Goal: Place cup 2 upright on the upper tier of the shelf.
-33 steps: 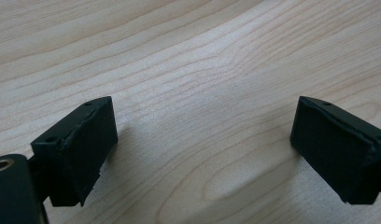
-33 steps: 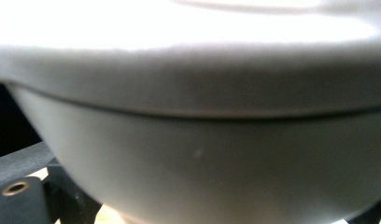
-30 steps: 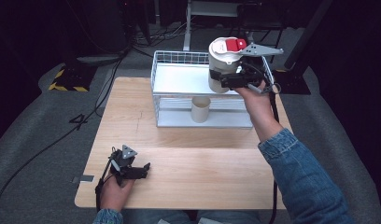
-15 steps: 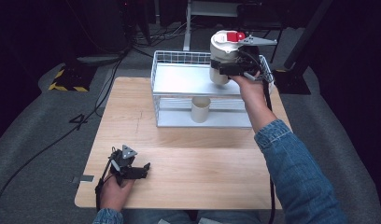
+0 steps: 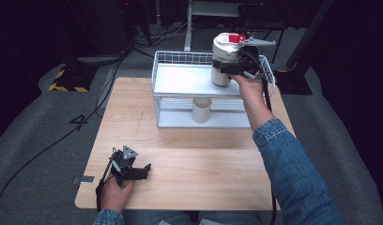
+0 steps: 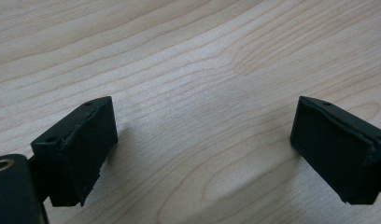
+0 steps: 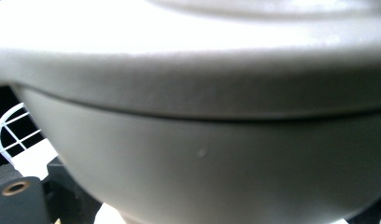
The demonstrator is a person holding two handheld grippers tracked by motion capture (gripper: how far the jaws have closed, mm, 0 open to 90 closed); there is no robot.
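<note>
While the right claw point(image 5: 229, 70) clamps a white jar point(image 5: 225, 58) with a red lid tab over the rack point(image 5: 180, 84), no label readable, the left claw point(image 5: 141, 169) rests apart on the table point(image 5: 203, 154).

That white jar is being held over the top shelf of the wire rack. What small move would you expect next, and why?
Probably lower it straight down: the right gripper grips the white jar at the top shelf of the rack, and whether its base already rests there is unclear, so letting go now looks risky.
</note>
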